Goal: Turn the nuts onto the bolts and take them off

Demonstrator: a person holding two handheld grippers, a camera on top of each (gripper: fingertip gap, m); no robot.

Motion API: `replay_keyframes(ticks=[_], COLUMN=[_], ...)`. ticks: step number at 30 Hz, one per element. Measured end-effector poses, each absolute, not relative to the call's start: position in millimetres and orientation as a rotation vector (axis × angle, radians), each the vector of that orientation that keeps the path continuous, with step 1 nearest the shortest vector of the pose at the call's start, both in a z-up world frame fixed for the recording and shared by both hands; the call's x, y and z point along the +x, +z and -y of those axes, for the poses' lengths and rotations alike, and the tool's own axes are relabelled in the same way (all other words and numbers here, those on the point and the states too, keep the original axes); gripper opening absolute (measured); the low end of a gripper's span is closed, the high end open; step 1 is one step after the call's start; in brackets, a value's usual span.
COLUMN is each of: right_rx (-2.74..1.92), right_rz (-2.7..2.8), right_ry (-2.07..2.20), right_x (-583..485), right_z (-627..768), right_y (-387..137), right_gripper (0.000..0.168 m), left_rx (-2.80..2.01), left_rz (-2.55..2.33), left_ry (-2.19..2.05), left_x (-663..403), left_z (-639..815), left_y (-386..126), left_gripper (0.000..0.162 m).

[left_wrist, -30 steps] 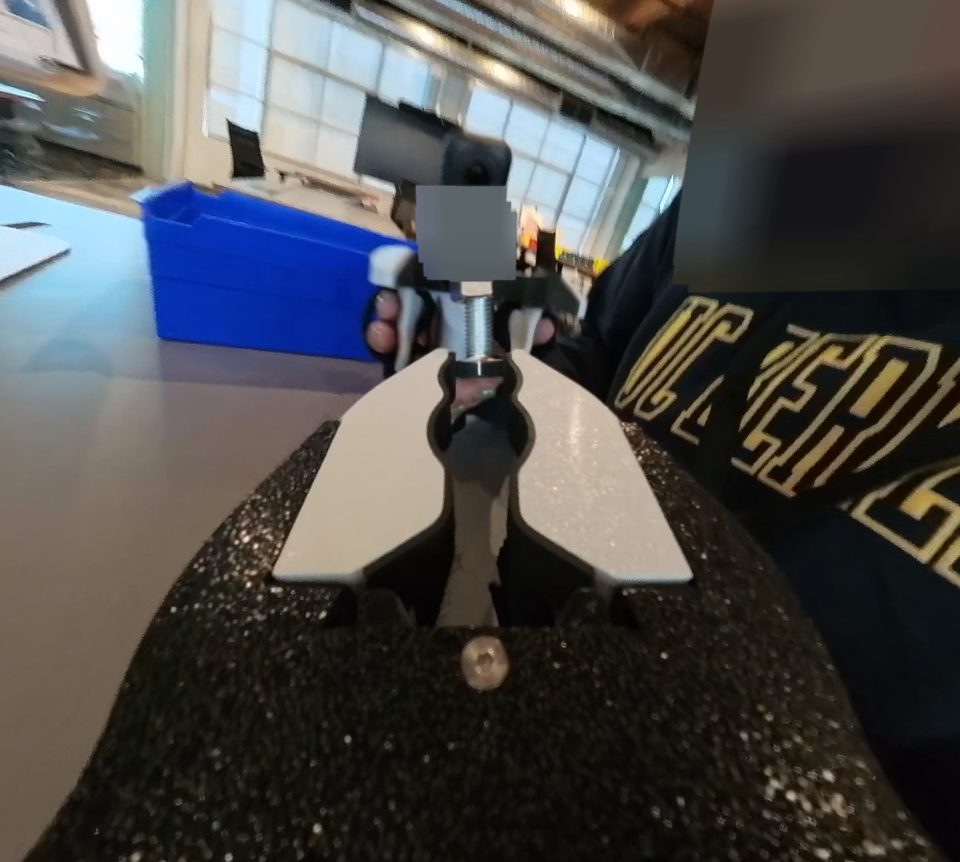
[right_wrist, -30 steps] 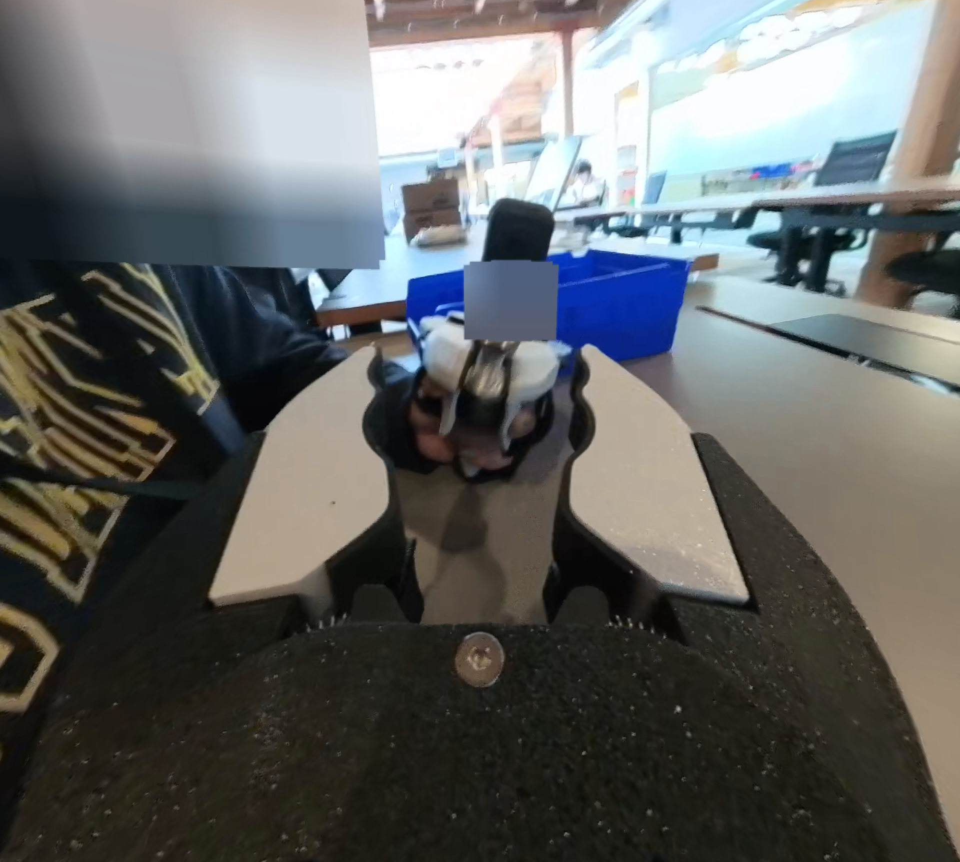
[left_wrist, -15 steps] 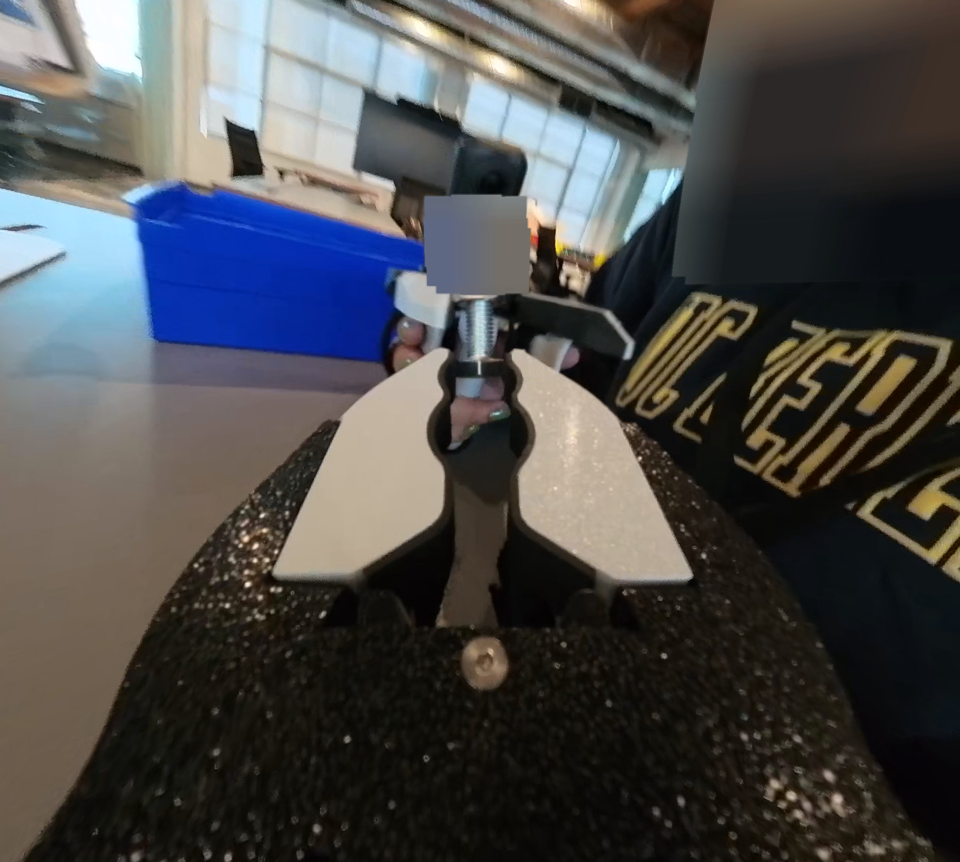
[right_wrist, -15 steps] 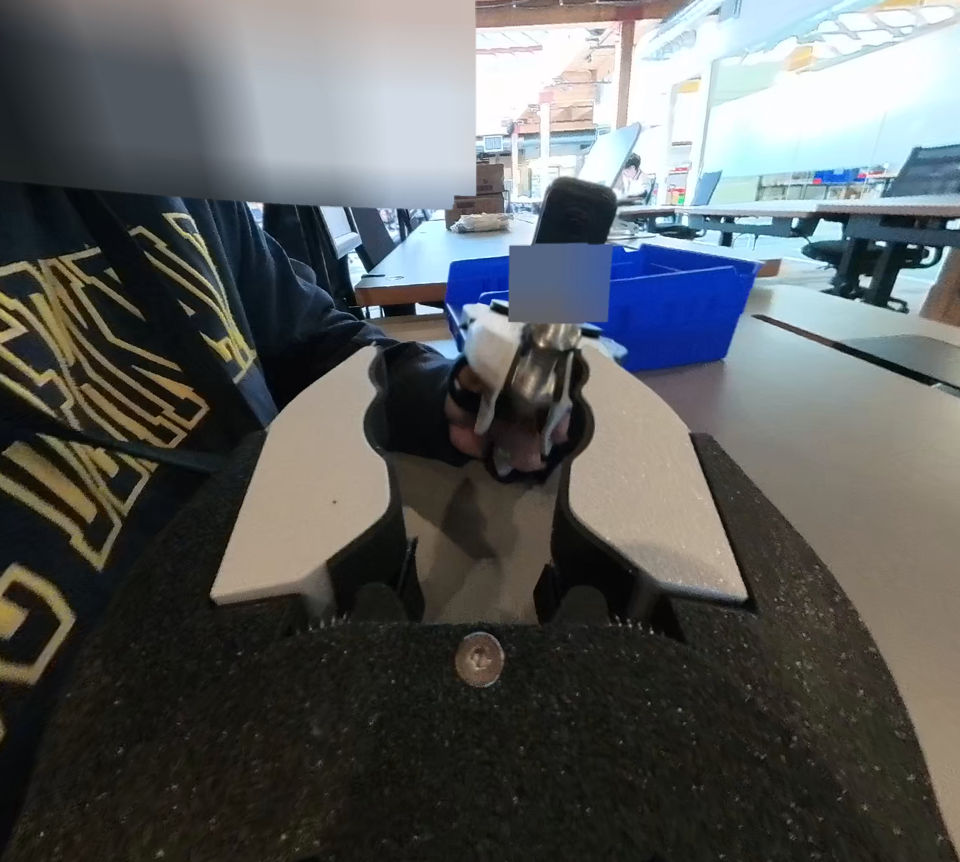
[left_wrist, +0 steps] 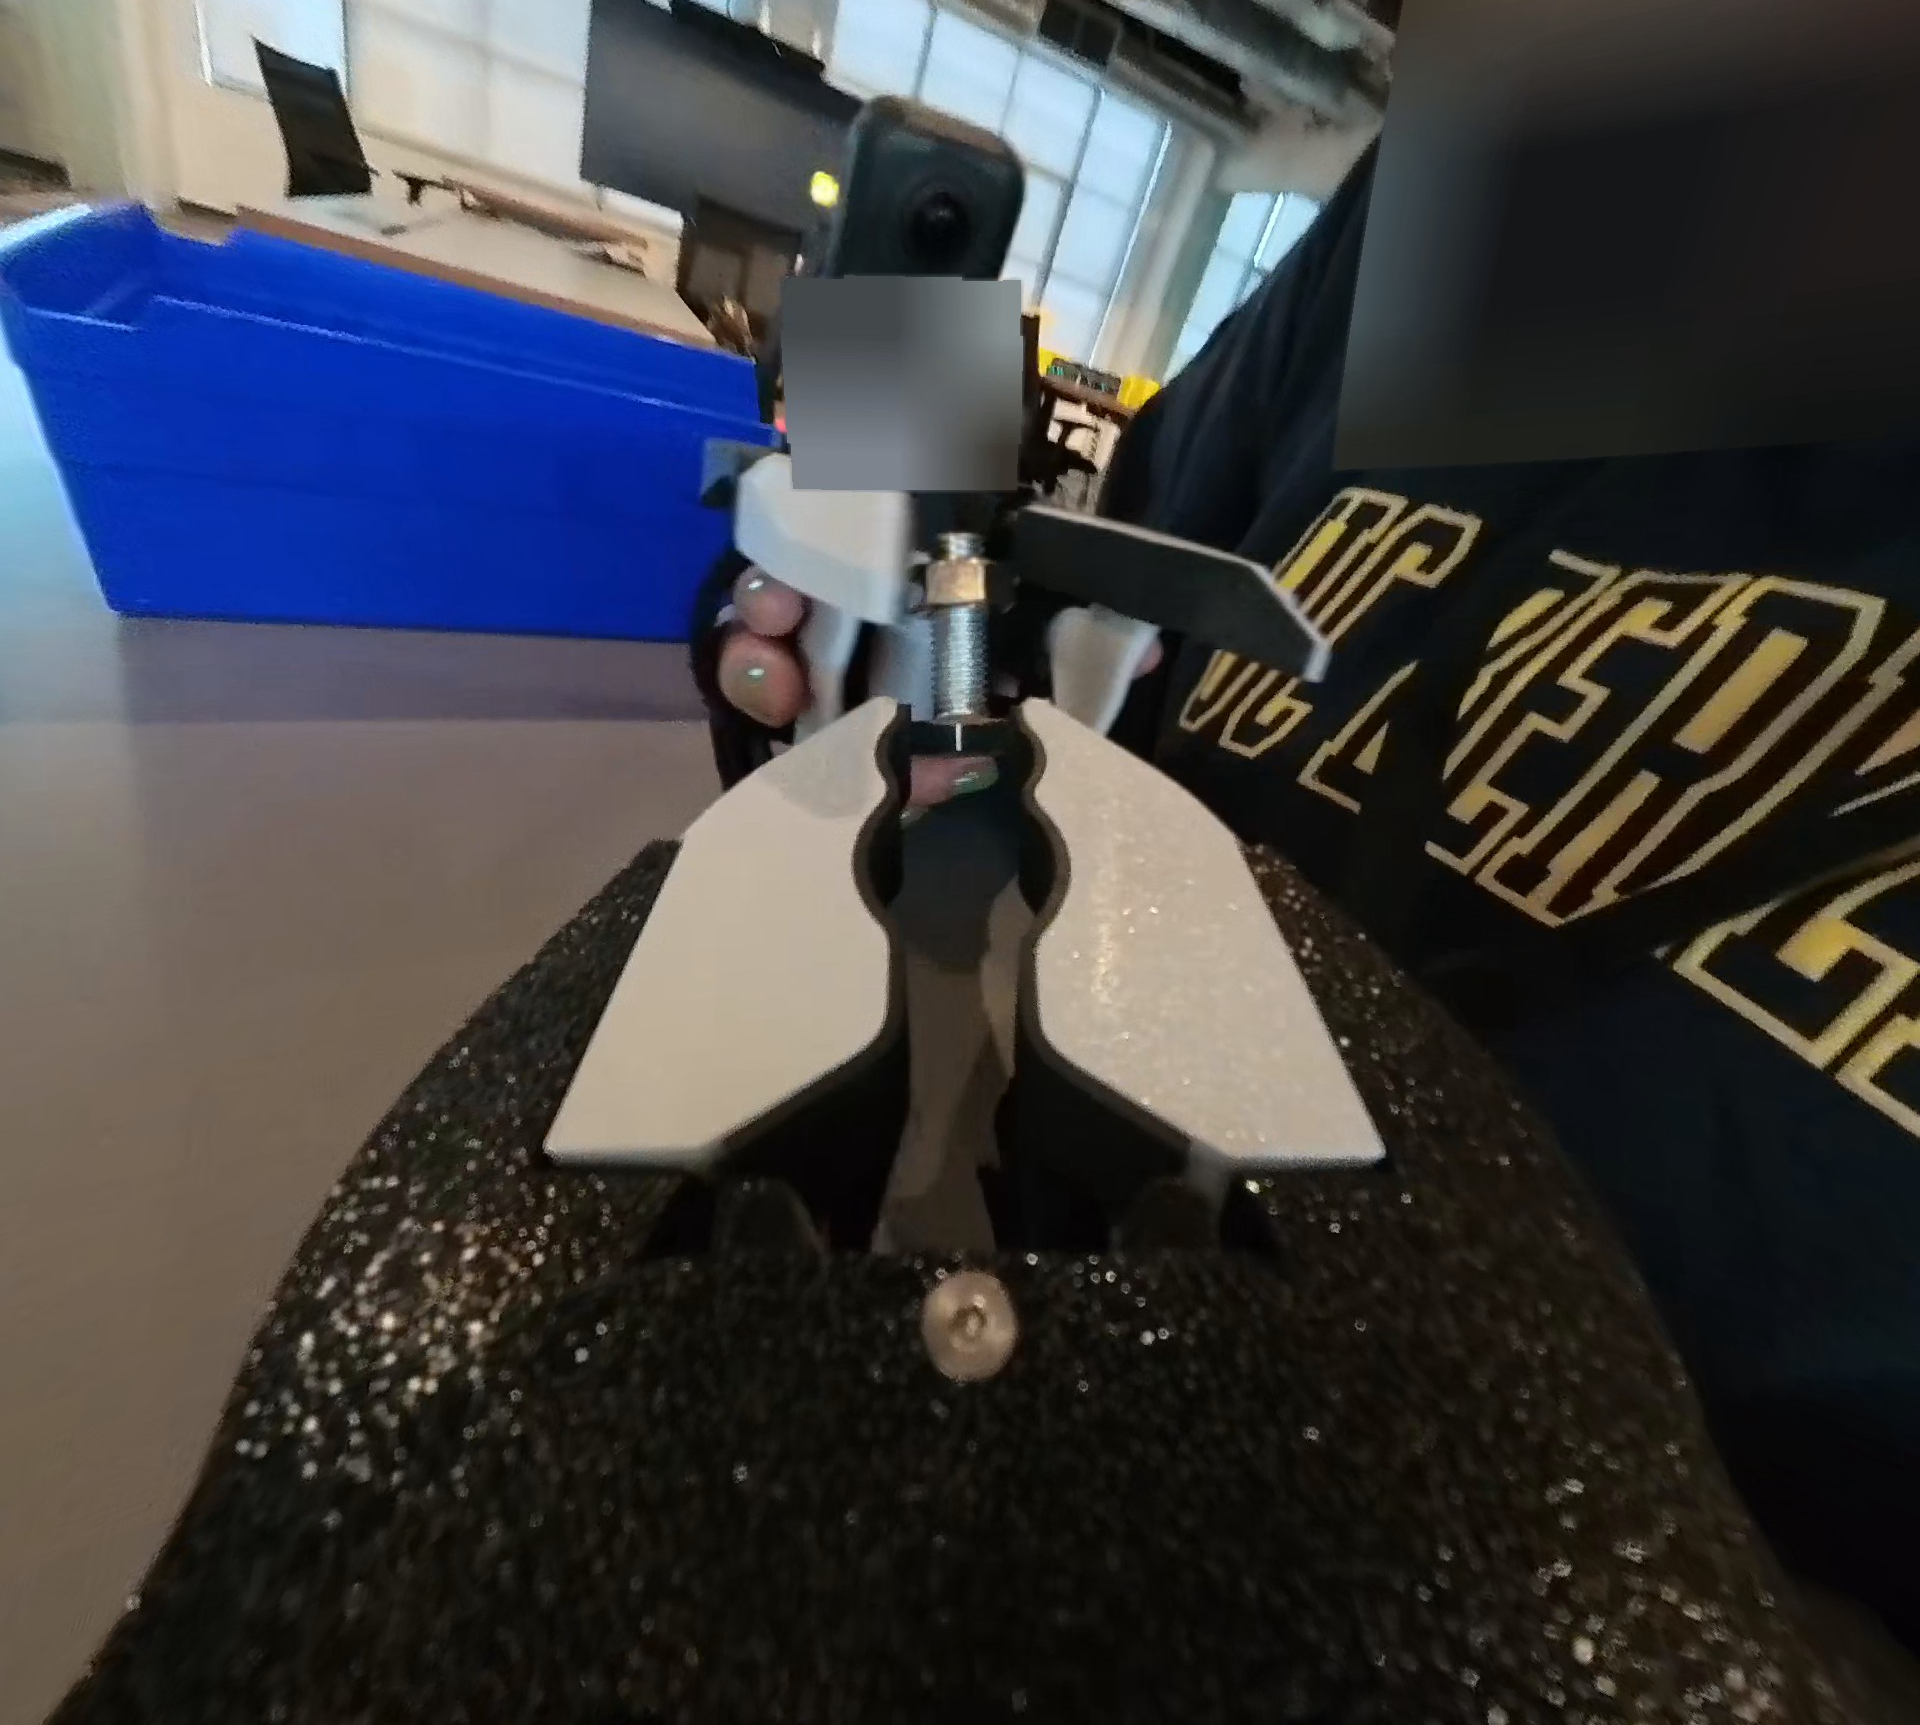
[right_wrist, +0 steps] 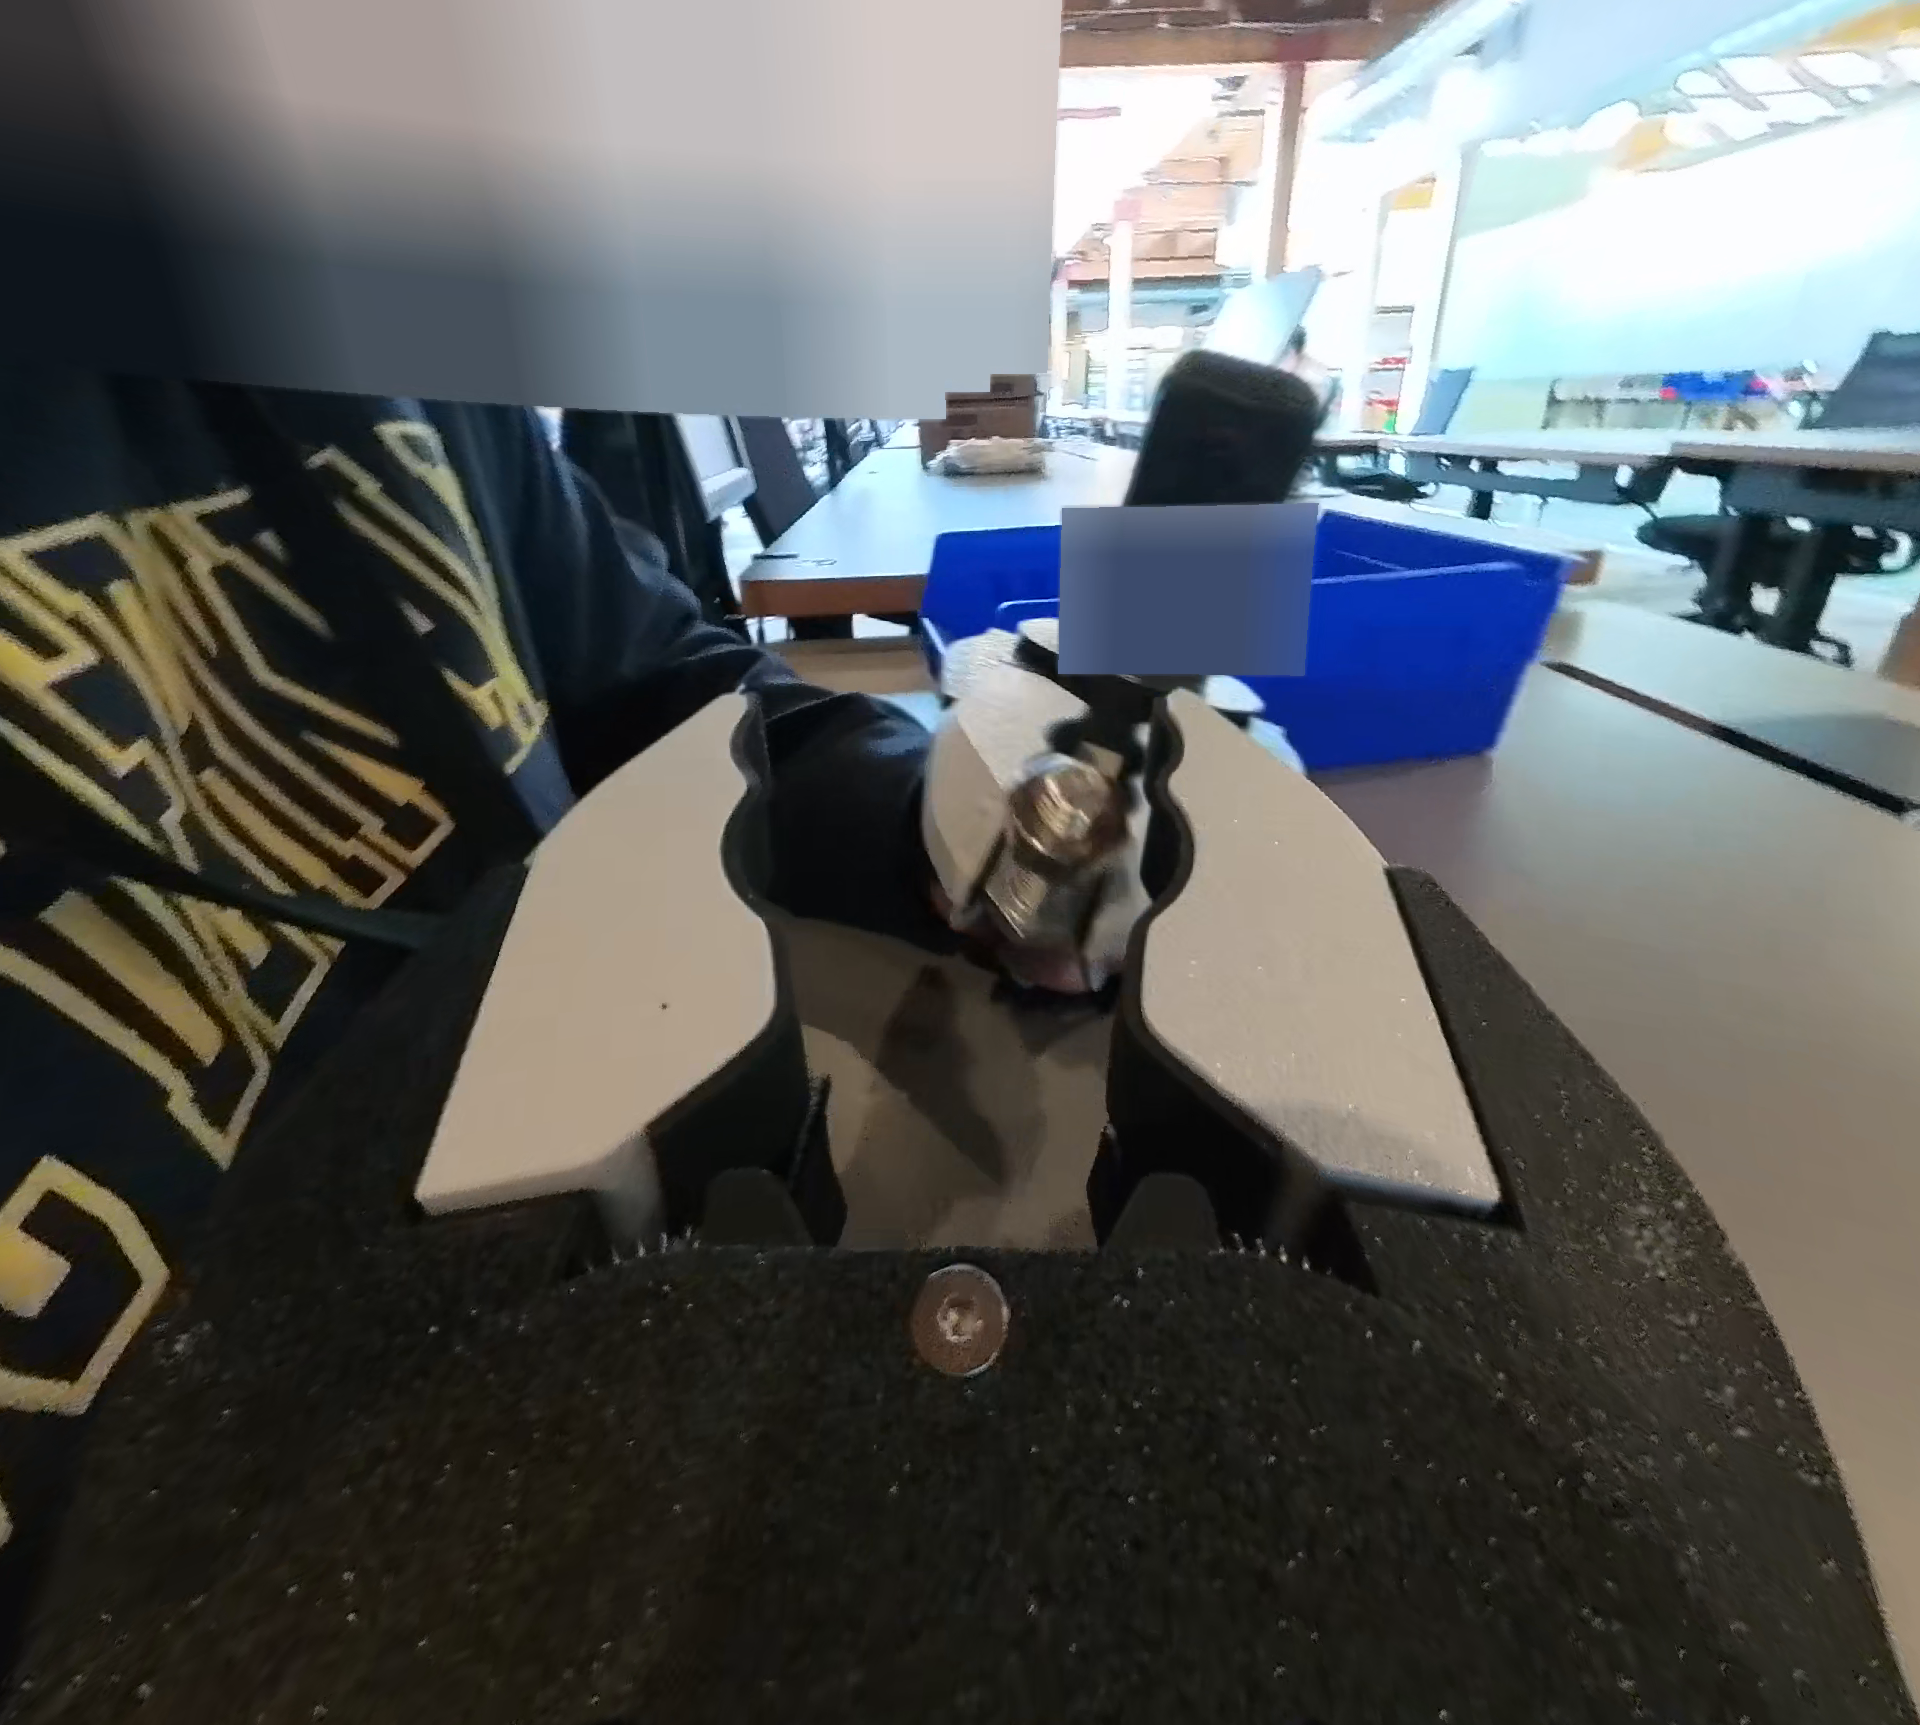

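In the left wrist view my left gripper is shut on the lower end of a silver bolt that stands upright from its tips. A silver nut sits on the thread near the bolt's top end. My right gripper is open, and its white fingers flank the nut without closing on it. In the right wrist view the bolt and nut lie between my open fingers, close to the right one, held by the left gripper's white finger.
A blue plastic bin stands on the grey table behind the grippers; it also shows in the right wrist view. A person in a dark sweatshirt sits close beside both grippers. Other desks and chairs stand farther off. Less than 4 cm separates the two grippers' tips.
My right gripper has moved in toward the bolt and rolled, so its open fingers now flank the nut. My left gripper has stayed shut on the bolt.
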State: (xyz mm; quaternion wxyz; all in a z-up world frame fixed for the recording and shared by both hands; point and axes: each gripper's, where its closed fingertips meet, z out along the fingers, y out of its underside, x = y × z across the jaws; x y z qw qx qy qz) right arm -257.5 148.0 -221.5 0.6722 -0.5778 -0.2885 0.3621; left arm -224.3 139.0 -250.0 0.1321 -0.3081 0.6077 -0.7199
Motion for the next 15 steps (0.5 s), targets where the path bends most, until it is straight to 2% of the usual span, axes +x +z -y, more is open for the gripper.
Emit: replay_keyframes(ticks=[9,12,15], right_rx=[-1.335,-1.332,-1.364], right_rz=[0.616,0.663,0.626], right_ry=[0.796,0.817,0.800], right_x=[-243.0,-241.0,-235.3], right_z=[-152.2,-146.2,-150.6], right_y=[-224.5,-225.1,-225.6], right_gripper=[0.067,0.050,0.051], left_rx=[-0.917,-0.950,-0.948], left_rz=[-1.548,-1.469,-1.466], left_ry=[-2.134,-2.175,-2.179], left_x=[-223.2,-222.4,-222.5], left_z=[-161.7,-172.7,-172.9], left_y=[-236.9,-233.3,-233.1], left_gripper=[0.017,0.017,0.017])
